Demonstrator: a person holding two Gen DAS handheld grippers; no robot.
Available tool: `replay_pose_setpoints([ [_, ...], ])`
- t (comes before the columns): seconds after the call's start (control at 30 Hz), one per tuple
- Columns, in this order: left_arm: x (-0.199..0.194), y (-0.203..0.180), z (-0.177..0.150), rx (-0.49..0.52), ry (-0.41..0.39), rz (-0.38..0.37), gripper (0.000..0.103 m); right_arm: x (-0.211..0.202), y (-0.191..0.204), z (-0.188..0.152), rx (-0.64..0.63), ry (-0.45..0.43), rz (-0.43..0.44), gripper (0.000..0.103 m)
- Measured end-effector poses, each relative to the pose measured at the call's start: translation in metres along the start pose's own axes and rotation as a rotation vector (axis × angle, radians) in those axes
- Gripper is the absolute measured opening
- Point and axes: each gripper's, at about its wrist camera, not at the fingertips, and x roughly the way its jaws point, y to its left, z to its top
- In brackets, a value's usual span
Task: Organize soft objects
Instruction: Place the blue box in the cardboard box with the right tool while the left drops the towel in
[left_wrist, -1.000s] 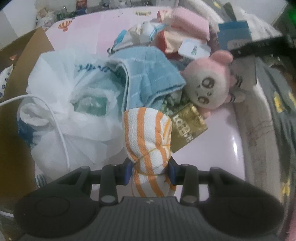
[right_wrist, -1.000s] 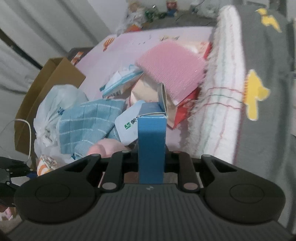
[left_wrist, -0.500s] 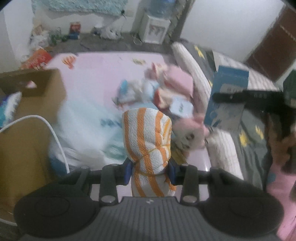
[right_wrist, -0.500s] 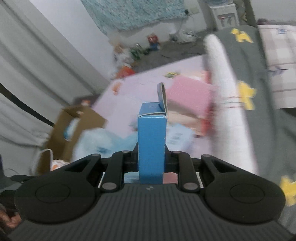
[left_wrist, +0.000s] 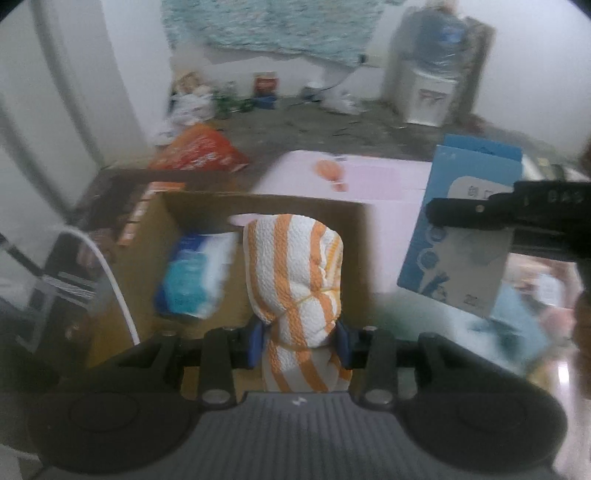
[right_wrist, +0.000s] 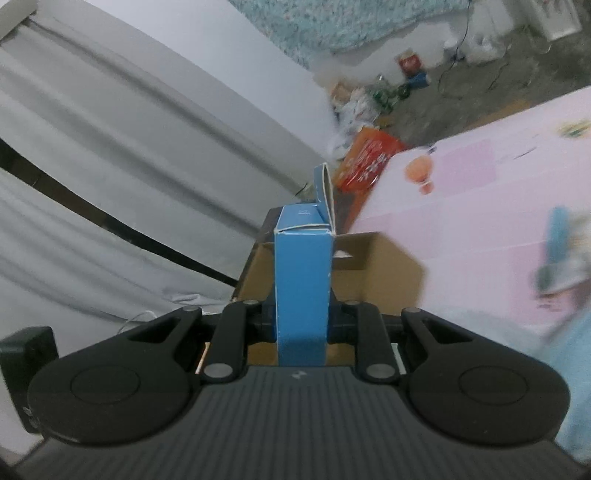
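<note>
My left gripper (left_wrist: 300, 341) is shut on a rolled orange-and-white striped towel (left_wrist: 295, 273) and holds it in front of an open cardboard box (left_wrist: 207, 206). A blue-and-white soft pack (left_wrist: 192, 273) lies inside that box. My right gripper (right_wrist: 301, 325) is shut on an upright blue carton (right_wrist: 302, 273) with its top flap open, above the same cardboard box (right_wrist: 380, 266). In the left wrist view the blue carton (left_wrist: 465, 229) and the right gripper's black finger (left_wrist: 517, 210) show at the right.
A pink mat (right_wrist: 480, 192) lies right of the box, with blurred soft things at its right edge (right_wrist: 565, 254). An orange-red bag (left_wrist: 199, 151) lies on the floor behind the box. A white cable (left_wrist: 114, 280) and grey curtains (right_wrist: 110, 166) are at the left.
Both grippers have swung left, away from the pile of soft things on the mat, towards the cardboard box. Each still holds its object.
</note>
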Motion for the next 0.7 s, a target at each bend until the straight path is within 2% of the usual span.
replay_pose_setpoints([
  [0.1, 0.029, 0.033, 0.007, -0.012, 0.027, 0.056, 0.039, 0.061, 0.014, 0.004, 0.049, 0.059, -0.022, 0.019],
  [0.23, 0.057, 0.069, 0.009, -0.052, 0.069, 0.119, 0.039, 0.142, 0.03, 0.003, 0.077, 0.174, -0.098, 0.019],
  [0.4, 0.073, 0.101, 0.006, -0.109, 0.092, 0.102, 0.039, 0.223, 0.041, -0.009, 0.082, 0.298, -0.208, 0.019],
  [0.53, 0.08, 0.115, -0.001, -0.123, 0.114, 0.08, 0.039, 0.274, 0.037, -0.019, 0.082, 0.326, -0.26, 0.022],
  [0.57, 0.082, 0.117, -0.002, -0.126, 0.12, 0.073, 0.039, 0.281, 0.035, -0.019, 0.081, 0.322, -0.271, 0.024],
  [0.63, 0.086, 0.119, -0.005, -0.126, 0.129, 0.058, 0.039, 0.296, 0.028, -0.022, 0.071, 0.322, -0.316, 0.046],
  [0.7, 0.089, 0.12, -0.007, -0.119, 0.132, 0.044, 0.039, 0.3, 0.022, -0.02, 0.079, 0.317, -0.386, 0.054],
])
